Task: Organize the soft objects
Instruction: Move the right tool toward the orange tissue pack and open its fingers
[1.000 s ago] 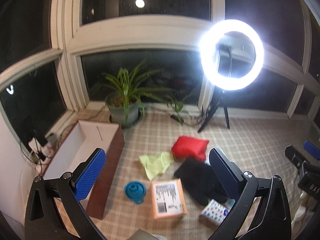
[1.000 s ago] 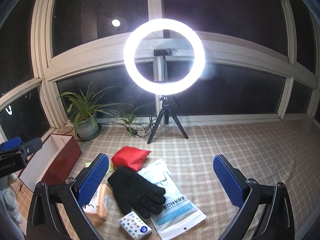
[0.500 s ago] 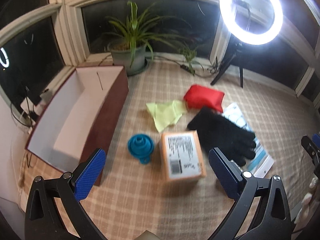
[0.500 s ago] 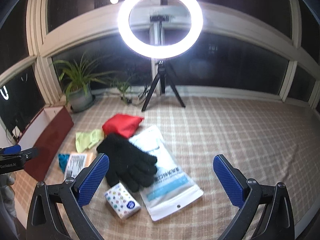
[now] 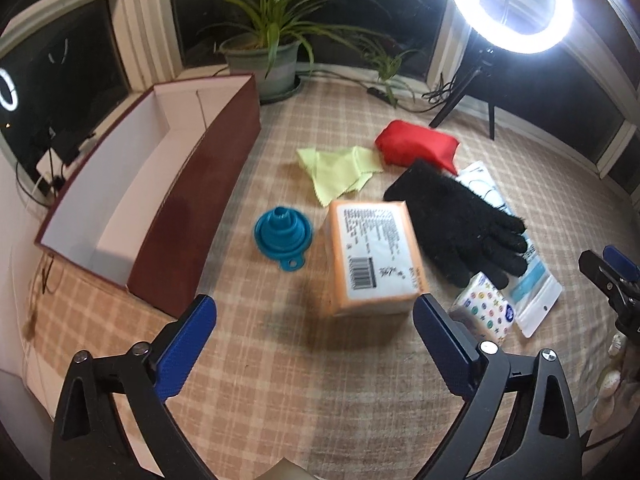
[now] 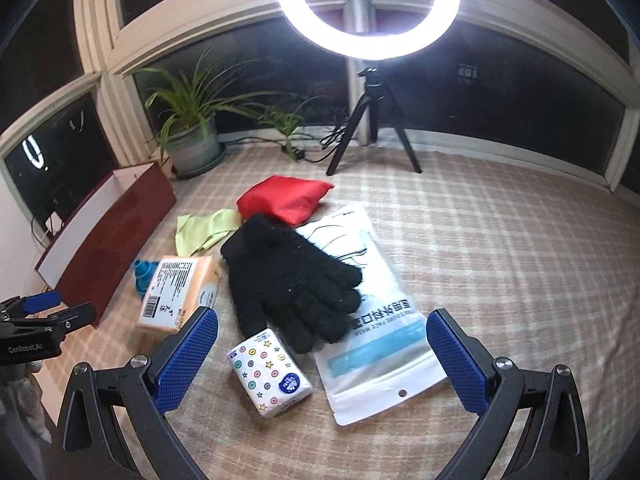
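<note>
On the checked cloth lie a black glove (image 5: 456,216) (image 6: 288,276), a red pouch (image 5: 416,146) (image 6: 286,198), a yellow-green cloth (image 5: 340,172) (image 6: 206,228), an orange tissue pack (image 5: 374,256) (image 6: 180,292), a small dotted tissue pack (image 5: 482,312) (image 6: 270,372) and a bagged face mask (image 6: 372,320) (image 5: 532,280). The glove lies partly on the mask bag. My left gripper (image 5: 316,344) is open, hovering just in front of the orange pack. Also open, my right gripper (image 6: 322,356) hangs above the dotted pack and the mask bag.
An open brown box (image 5: 192,184) (image 6: 112,232) with a white inside stands at the left. A blue collapsible funnel (image 5: 284,232) sits between the box and the orange pack. A potted plant (image 5: 264,60), cables and a ring light on a tripod (image 6: 372,112) stand by the windows.
Both cameras have tipped down and moved closer to the objects. The left gripper now sits near the orange pack, the right one over the dotted pack. Nothing on the cloth has moved.
</note>
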### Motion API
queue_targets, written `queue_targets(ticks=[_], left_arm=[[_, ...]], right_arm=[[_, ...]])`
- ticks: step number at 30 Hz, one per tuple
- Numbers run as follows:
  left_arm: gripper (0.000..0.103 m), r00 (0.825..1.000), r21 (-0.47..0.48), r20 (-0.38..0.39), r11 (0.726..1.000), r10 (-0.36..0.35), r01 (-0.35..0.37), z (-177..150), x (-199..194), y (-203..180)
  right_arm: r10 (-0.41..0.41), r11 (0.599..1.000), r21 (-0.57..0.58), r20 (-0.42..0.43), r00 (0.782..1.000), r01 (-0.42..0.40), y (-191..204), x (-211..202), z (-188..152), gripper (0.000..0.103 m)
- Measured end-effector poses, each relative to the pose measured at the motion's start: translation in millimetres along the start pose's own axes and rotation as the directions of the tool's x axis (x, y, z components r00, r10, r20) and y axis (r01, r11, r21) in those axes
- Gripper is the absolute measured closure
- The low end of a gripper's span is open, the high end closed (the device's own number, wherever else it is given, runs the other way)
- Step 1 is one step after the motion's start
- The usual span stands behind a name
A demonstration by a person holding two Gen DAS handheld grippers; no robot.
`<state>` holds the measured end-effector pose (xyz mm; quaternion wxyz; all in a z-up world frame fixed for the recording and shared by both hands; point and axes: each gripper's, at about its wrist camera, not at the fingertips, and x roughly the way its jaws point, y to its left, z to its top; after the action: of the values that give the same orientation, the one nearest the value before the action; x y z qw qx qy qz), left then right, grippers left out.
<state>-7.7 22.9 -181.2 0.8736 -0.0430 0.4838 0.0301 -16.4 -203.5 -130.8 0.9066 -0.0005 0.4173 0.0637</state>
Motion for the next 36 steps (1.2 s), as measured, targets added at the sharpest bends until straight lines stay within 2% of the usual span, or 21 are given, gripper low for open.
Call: queue_targets(ticks=[5,9,12,16,18,22,26,32,36], left_arm=[[0.005,0.997,-0.042,-0.078,0.999,-0.011,0.008,-5,19,5],[0.005,0.996,-0.066,-0.092,0.998,-0.016,0.010,-9,26,8],[0.005,0.991,-0.093,-0.125,0.995,-0.052,0.041,-9,33,10],[0.006,0.992,-0.099,-0.116,0.995,-0.046,0.035,-7,37,9],[0.011,0.991,-0.114,-0.117,0.992,-0.061,0.047,-4,39,10],[0.011,0.991,-0.118,-0.114,0.992,-0.066,0.053,2,46,8],[0.011,0.989,-0.127,-0.125,0.990,-0.082,0.066,6,57,7],[0.011,0.982,-0.168,-0.137,0.980,-0.126,0.103,10,73,8],[0.011,0.983,-0.145,-0.148,0.986,-0.107,0.086,13,78,4]], right_arm=[[0.040,0.999,-0.018,-0.031,0.999,-0.041,9,17,3,0.000],[0.064,0.997,-0.033,-0.055,0.996,-0.066,17,30,7,0.000],[0.097,0.994,-0.035,-0.089,0.991,-0.101,23,39,10,0.000],[0.145,0.987,-0.044,-0.133,0.980,-0.152,34,50,13,0.000],[0.162,0.984,-0.052,-0.155,0.975,-0.172,41,57,15,0.000],[0.192,0.978,-0.048,-0.180,0.965,-0.204,50,67,19,0.000],[0.232,0.969,-0.028,-0.219,0.948,-0.244,56,79,22,0.000],[0.277,0.958,0.011,-0.272,0.922,-0.285,60,99,29,0.006],[0.312,0.948,0.045,-0.308,0.899,-0.314,63,113,33,0.012]])
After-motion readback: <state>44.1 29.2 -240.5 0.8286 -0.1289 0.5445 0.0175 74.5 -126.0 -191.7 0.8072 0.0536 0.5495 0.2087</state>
